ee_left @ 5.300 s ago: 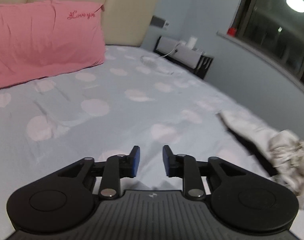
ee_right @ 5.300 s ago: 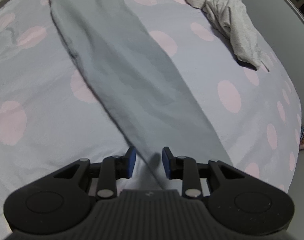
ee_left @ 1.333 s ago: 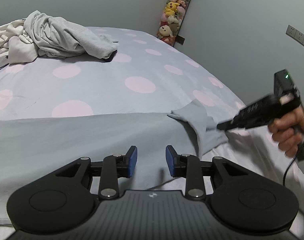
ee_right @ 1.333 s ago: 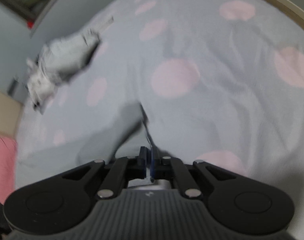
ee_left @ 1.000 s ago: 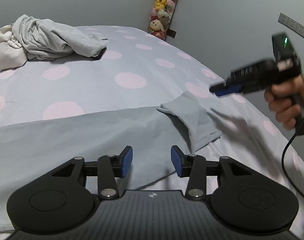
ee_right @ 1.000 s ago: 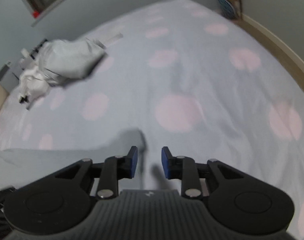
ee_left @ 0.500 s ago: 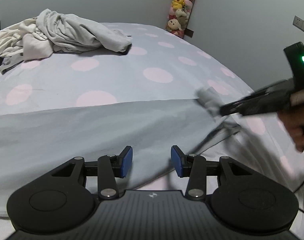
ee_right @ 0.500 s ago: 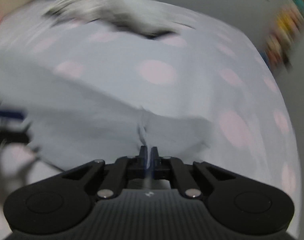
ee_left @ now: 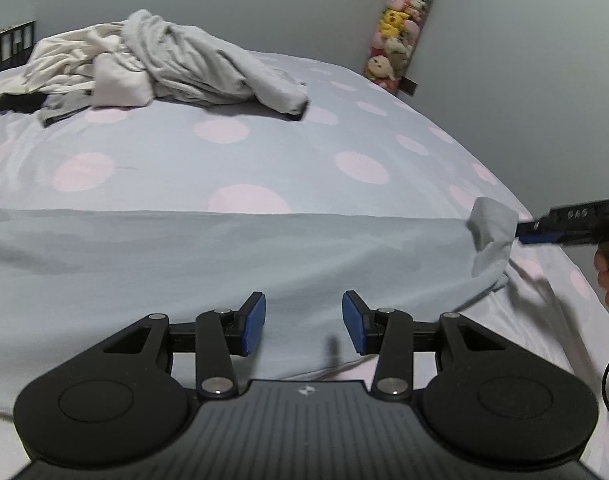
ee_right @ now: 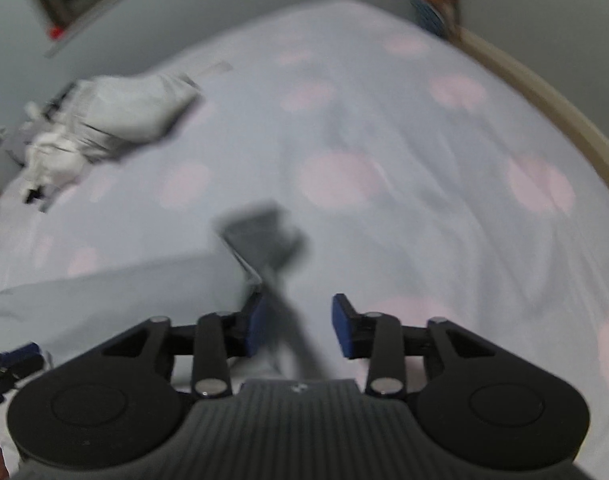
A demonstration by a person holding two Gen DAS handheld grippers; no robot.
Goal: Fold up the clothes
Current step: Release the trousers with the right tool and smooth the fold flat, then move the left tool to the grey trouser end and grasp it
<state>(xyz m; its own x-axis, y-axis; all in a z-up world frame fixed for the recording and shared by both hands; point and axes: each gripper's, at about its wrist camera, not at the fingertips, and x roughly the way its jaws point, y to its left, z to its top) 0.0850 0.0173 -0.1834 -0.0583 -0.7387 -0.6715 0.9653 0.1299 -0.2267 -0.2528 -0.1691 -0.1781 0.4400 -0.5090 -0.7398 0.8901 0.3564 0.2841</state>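
A grey garment lies stretched flat across the near part of the bed, with its right end folded up. My left gripper is open and empty just above the garment's near edge. In the left wrist view my right gripper is at that folded end. In the blurred right wrist view my right gripper is open, with the garment's end just ahead of its left finger.
The bed has a light sheet with pink dots. A heap of light-coloured clothes lies at the far side. Plush toys stand stacked in the corner by the wall. A bed frame edge runs on the right.
My right gripper was shut on the garment's end half a second ago and has opened and let it go. The garment now lies straighter. My left gripper stays open.
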